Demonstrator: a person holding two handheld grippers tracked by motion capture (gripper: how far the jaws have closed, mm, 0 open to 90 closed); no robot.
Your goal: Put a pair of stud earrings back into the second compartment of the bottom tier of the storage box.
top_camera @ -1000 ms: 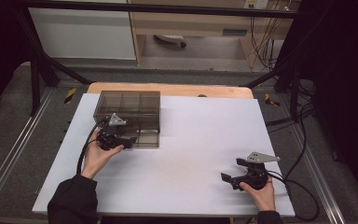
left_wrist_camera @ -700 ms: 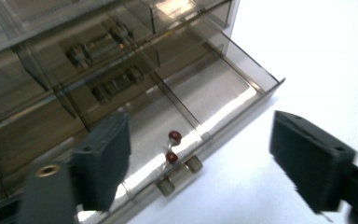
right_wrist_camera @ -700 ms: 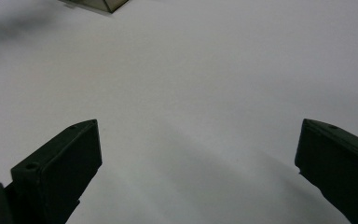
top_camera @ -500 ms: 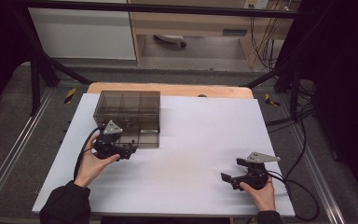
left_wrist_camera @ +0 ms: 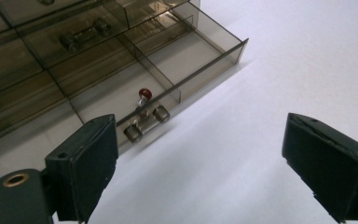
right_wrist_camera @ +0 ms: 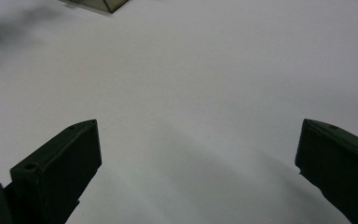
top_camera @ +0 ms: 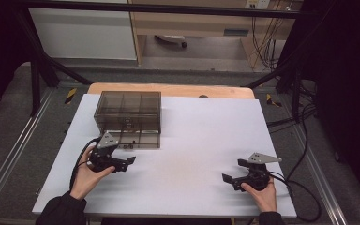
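A smoky see-through compartment box [top_camera: 129, 110] stands at the back left of the white tabletop [top_camera: 192, 140]. Its lowest drawer [left_wrist_camera: 205, 51] is pulled out; a small red-headed piece [left_wrist_camera: 144, 93] lies inside, behind the metal handle [left_wrist_camera: 147, 122]. My left gripper [top_camera: 127, 163] is just in front of that drawer, clear of the handle. Its jaws have just been opening and stand wide with nothing between them, as the left gripper view [left_wrist_camera: 203, 140] shows. My right gripper [top_camera: 233, 171] rests at the near right, also open and empty over bare tabletop [right_wrist_camera: 198, 140].
A wooden table edge [top_camera: 168, 89] shows behind the white top. Metal frame rails [top_camera: 9, 159] run along both sides. Cables [top_camera: 304, 154] trail off at the right. A corner of the box [right_wrist_camera: 98, 4] sits at the top of the right gripper view.
The left gripper has let go at the drawer front and drawn back toward the near edge, jaws spreading. The right gripper has stayed put.
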